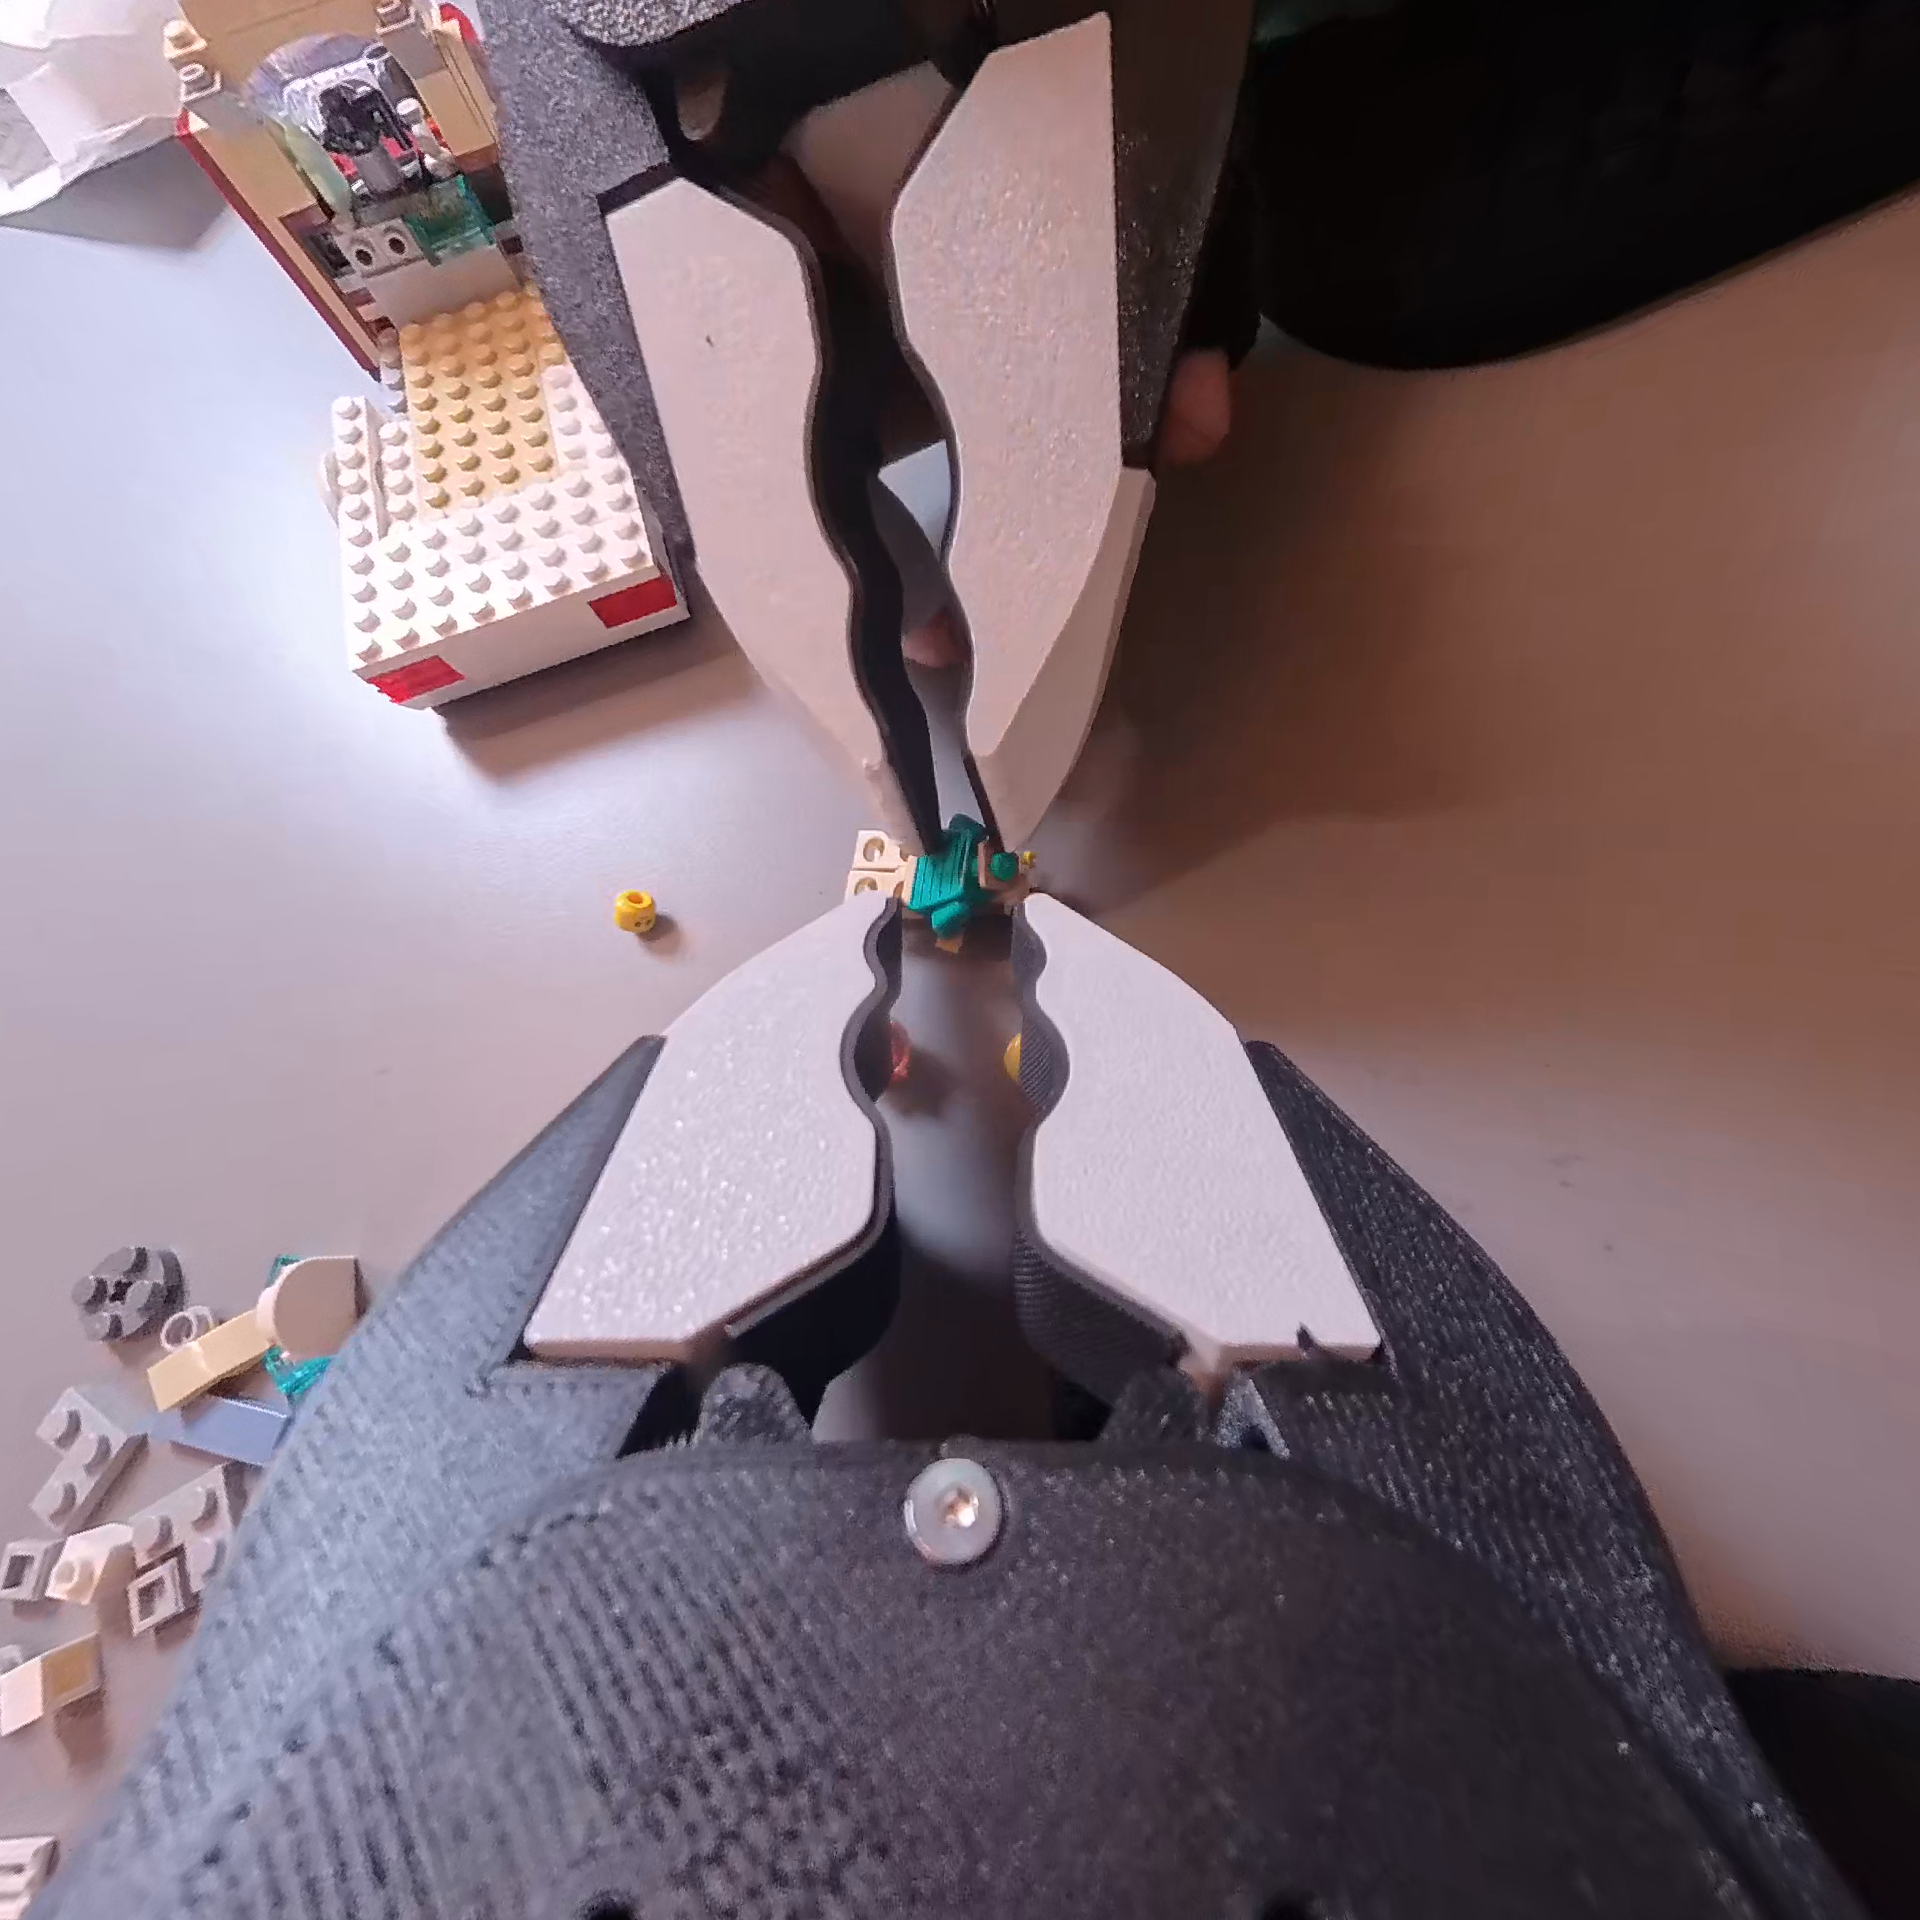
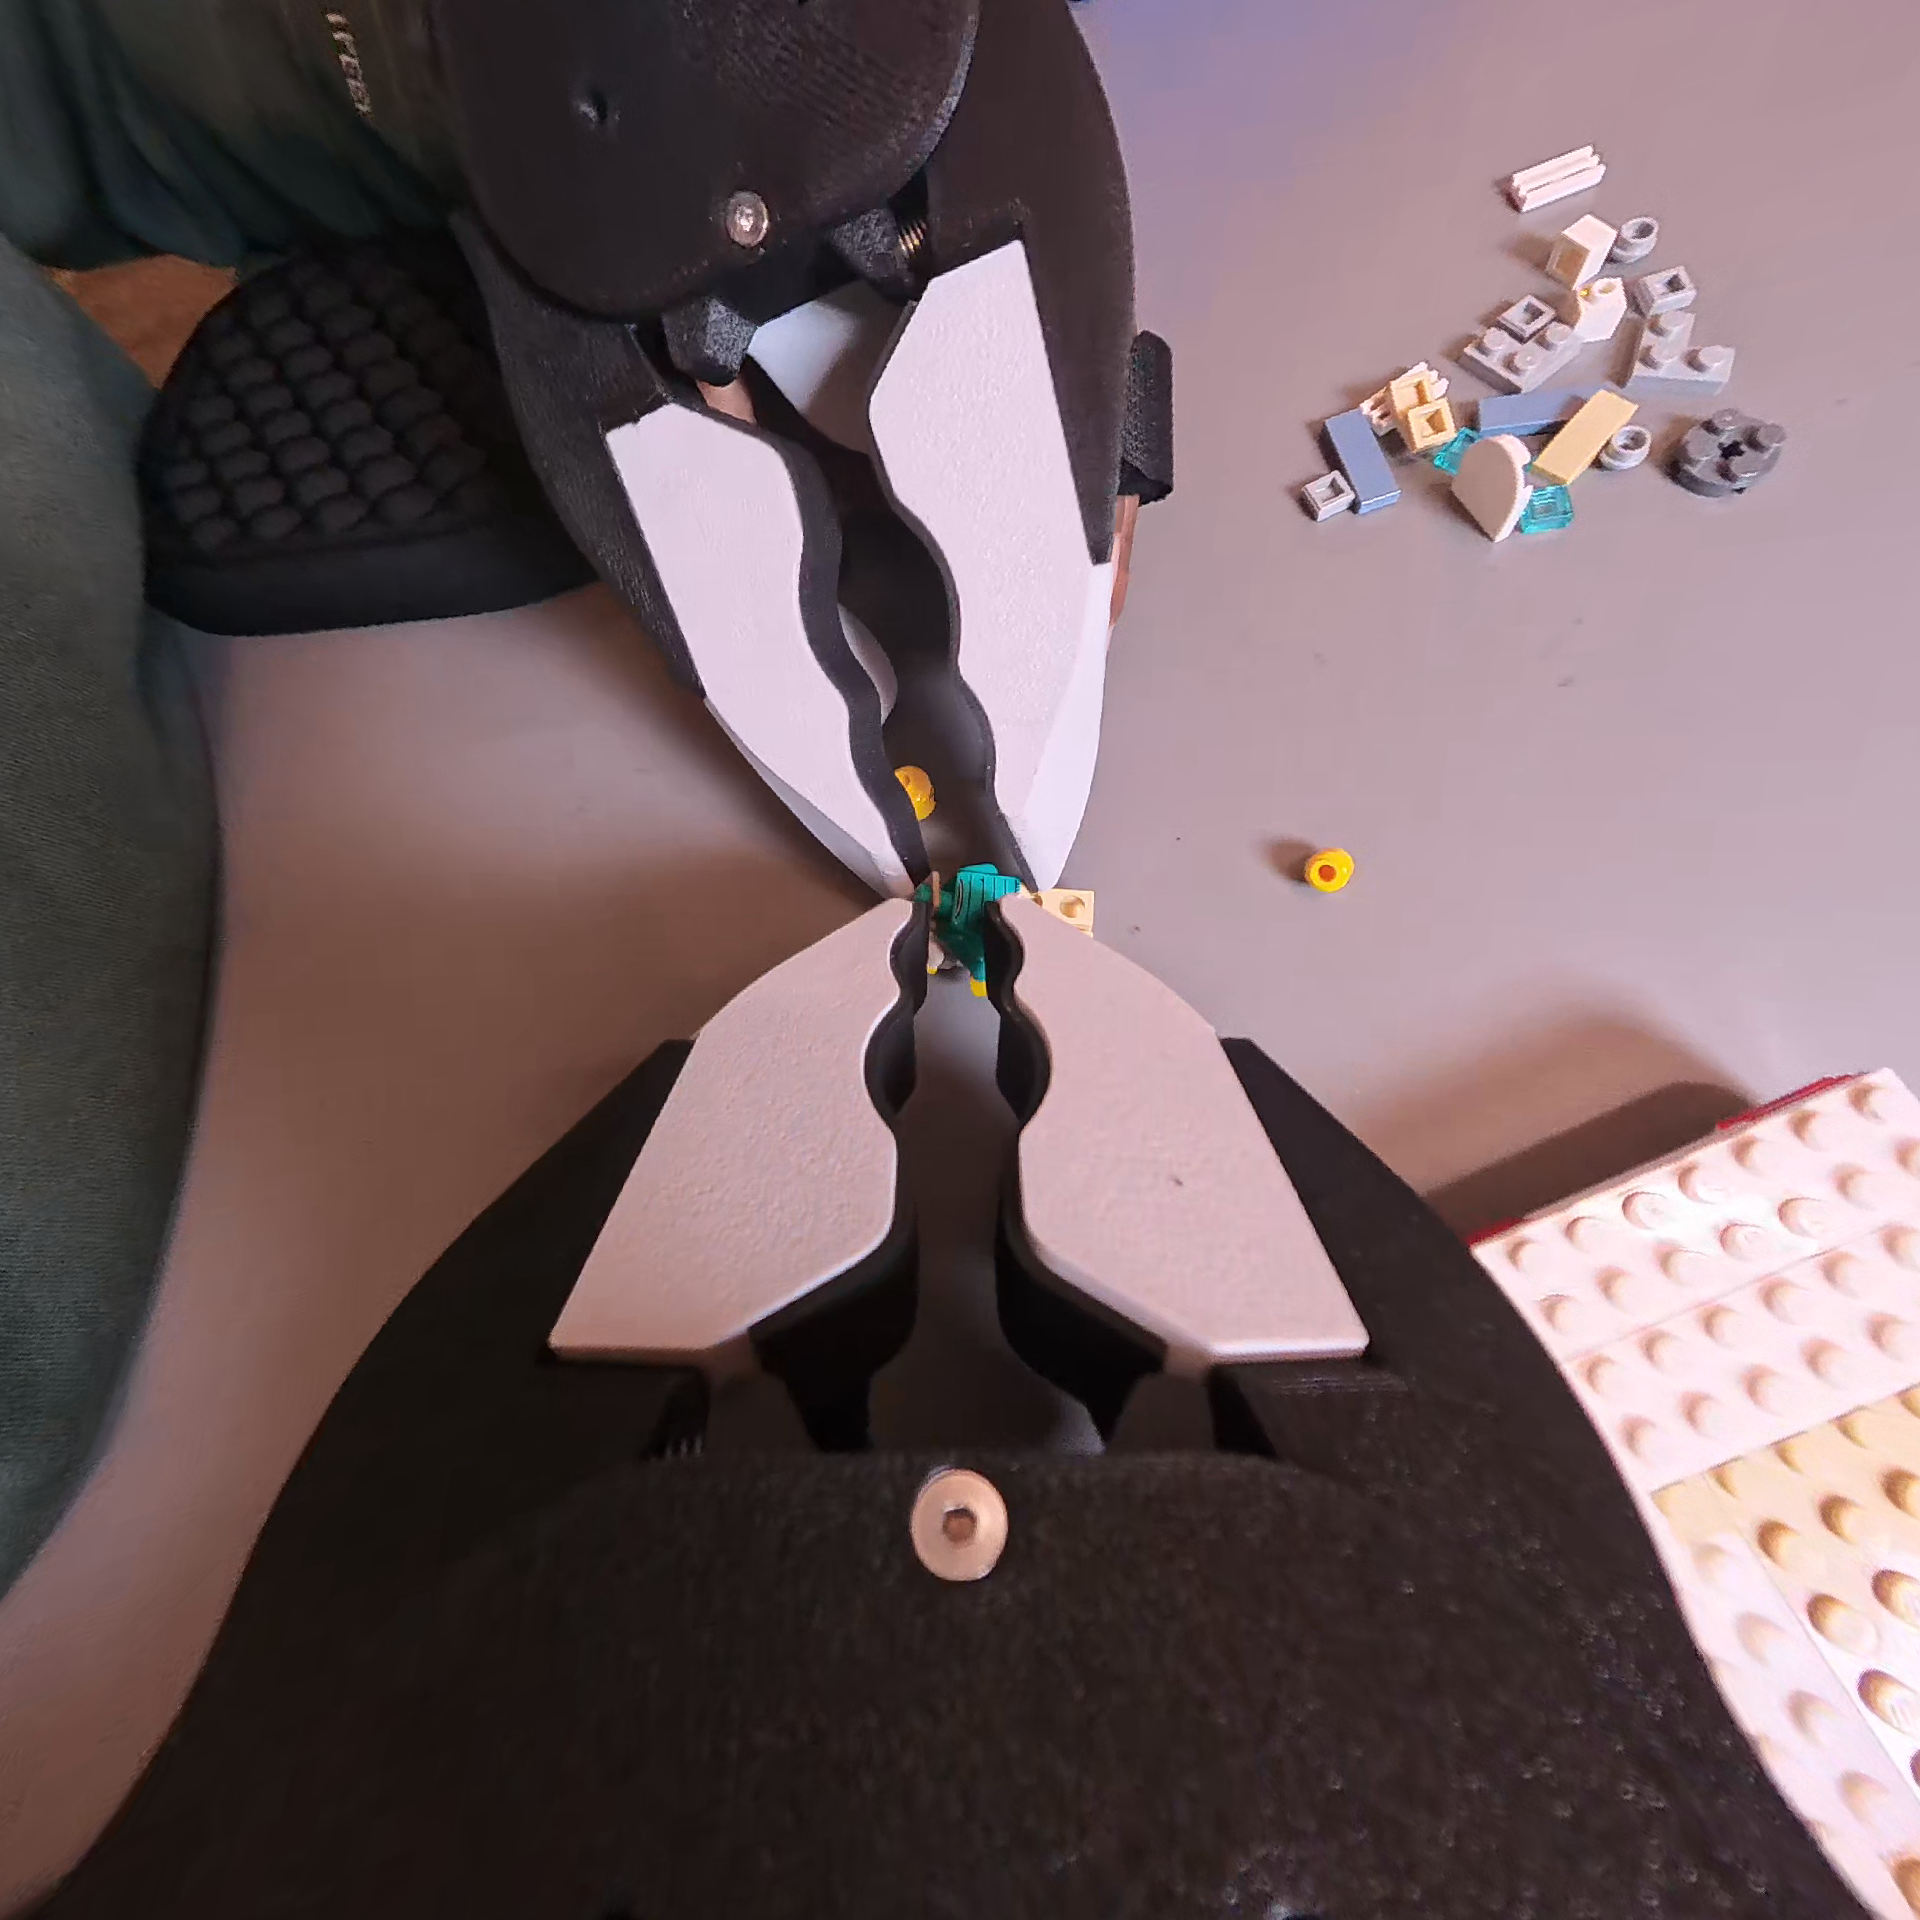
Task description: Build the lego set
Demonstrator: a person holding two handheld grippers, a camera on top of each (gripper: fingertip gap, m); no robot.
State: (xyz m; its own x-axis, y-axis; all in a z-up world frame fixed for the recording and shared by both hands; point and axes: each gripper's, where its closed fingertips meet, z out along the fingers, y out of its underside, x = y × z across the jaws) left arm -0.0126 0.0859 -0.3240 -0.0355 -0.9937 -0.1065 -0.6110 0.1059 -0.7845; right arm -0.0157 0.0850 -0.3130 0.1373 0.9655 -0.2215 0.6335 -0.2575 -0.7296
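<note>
A: Grey desk [image 2: 1558, 727], seen from beside it: which item is largest?

B: Fig. a, the studded white-and-tan lego building [image 1: 488, 499], standing toward one edge of the desk; its base plate [image 2: 1714, 1299] fills the lower right corner of the right wrist view.

A: And the two tools?

B: Fig. b, the left gripper [image 1: 956, 914] and right gripper [image 2: 956, 925] meet tip to tip over the middle of the desk. The right one's jaws are pinched on a small teal minifigure part [image 2: 966, 909]. The left one's jaws flank the same part [image 1: 951, 883] with a narrow gap; whether they press it, I cannot tell.

A: Smaller items?

B: Fig. c, a heap of loose grey, tan and blue bricks [image 2: 1538, 416] well apart from the grippers; a tan brick [image 2: 1070, 906] touching the teal part; a yellow minifigure head [image 1: 636, 912] lying alone nearby.
</note>
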